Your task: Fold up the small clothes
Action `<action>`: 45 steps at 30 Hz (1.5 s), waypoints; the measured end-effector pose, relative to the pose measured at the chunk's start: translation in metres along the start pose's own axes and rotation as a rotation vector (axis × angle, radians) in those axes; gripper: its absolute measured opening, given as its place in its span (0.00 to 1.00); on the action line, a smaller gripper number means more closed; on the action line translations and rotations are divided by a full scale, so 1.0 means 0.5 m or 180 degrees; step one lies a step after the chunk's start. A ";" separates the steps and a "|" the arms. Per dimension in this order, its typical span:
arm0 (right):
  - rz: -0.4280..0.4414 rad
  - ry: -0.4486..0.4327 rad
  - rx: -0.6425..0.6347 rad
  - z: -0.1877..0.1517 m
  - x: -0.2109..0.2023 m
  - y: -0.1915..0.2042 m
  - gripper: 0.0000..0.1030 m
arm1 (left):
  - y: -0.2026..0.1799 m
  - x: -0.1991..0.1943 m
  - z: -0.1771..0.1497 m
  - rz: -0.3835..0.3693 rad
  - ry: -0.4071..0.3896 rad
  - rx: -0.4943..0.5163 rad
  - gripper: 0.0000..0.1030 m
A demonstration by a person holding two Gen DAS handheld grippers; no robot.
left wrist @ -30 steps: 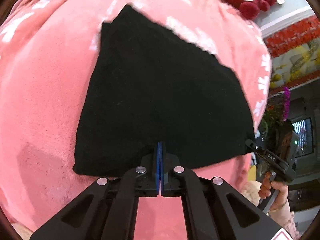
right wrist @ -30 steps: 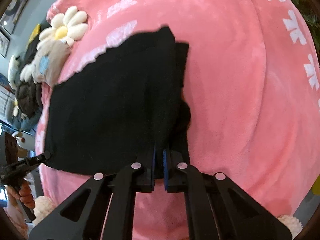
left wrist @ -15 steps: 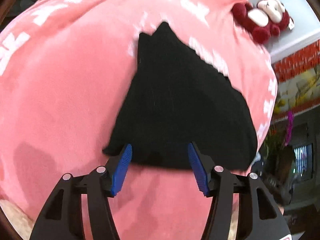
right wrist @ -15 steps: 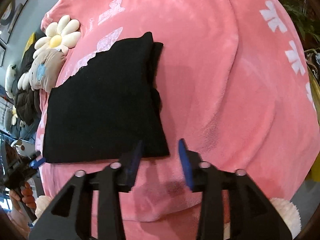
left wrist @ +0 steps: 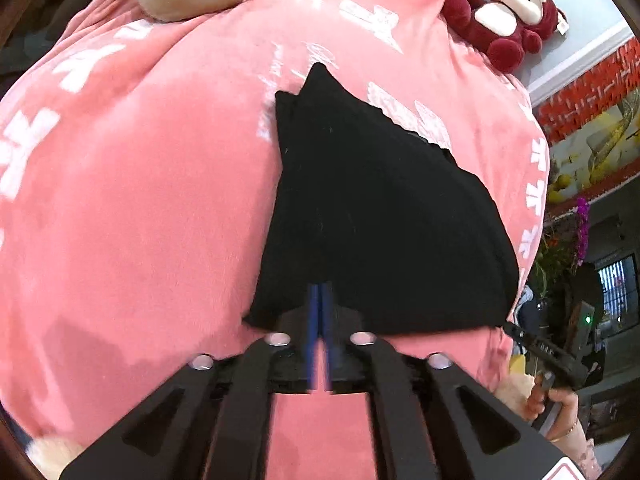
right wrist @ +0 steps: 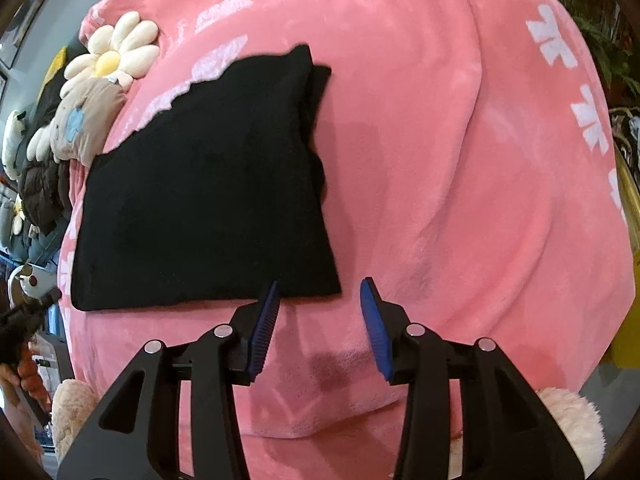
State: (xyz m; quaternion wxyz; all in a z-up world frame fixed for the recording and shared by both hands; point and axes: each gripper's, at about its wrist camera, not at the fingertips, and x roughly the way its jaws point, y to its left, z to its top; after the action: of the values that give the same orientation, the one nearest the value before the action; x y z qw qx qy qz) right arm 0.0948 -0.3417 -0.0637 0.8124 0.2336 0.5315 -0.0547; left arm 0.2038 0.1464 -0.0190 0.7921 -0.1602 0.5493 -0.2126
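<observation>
**Left jaws pinch in at the hem, right jaws spread beside the corner**

Here's the black garment (left wrist: pixel 372 216), folded into a flat wedge and lying on the pink blanket (left wrist: pixel 140 200), which carries white printed marks along its border. From the left wrist view, the left gripper (left wrist: pixel 319 300) sits right at the near edge of the cloth. Its blue pads (left wrist: pixel 313 320) are almost together and closing, their tips over the hem. A sliver of pink shows between them lower down, and whether they have actually caught fabric I cannot tell.

Over to the right wrist view: the right gripper (right wrist: pixel 318 292) hovers at the garment's near right corner. Its jaws stand moderately apart and are opening. The left pad (right wrist: pixel 265 320) touches or overlaps the cloth's bottom edge, the other pad stands over bare pink blanket, and only blanket and that corner lie between them. Nothing is gripped there.

Around the edges, a flower-shaped plush (right wrist: pixel 112 56) rests at the blanket's far left beside a beige stuffed toy (right wrist: pixel 86 120). In the left view a dark red plush monkey (left wrist: pixel 508 20) sits at the far right corner. A person's hand (left wrist: pixel 556 408) shows at the lower right, holding the other gripper's handle.
</observation>
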 end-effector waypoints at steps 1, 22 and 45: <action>0.0012 0.0007 0.0004 -0.002 0.001 0.006 0.39 | -0.002 0.022 0.012 0.0140 0.0003 0.0088 0.41; 0.0426 0.0063 0.0394 0.019 0.029 -0.020 0.53 | 0.032 0.046 -0.038 0.0022 0.0210 -0.0136 0.65; 0.0011 0.0274 -0.0166 -0.005 -0.107 -0.002 0.07 | -0.081 0.038 -0.089 -0.0147 0.1015 0.0020 0.08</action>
State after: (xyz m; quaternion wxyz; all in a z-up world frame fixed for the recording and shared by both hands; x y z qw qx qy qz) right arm 0.0697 -0.3500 -0.0172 0.7946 0.2153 0.5668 -0.0294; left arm 0.1614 0.1010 -0.0301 0.6902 -0.1345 0.6636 -0.2552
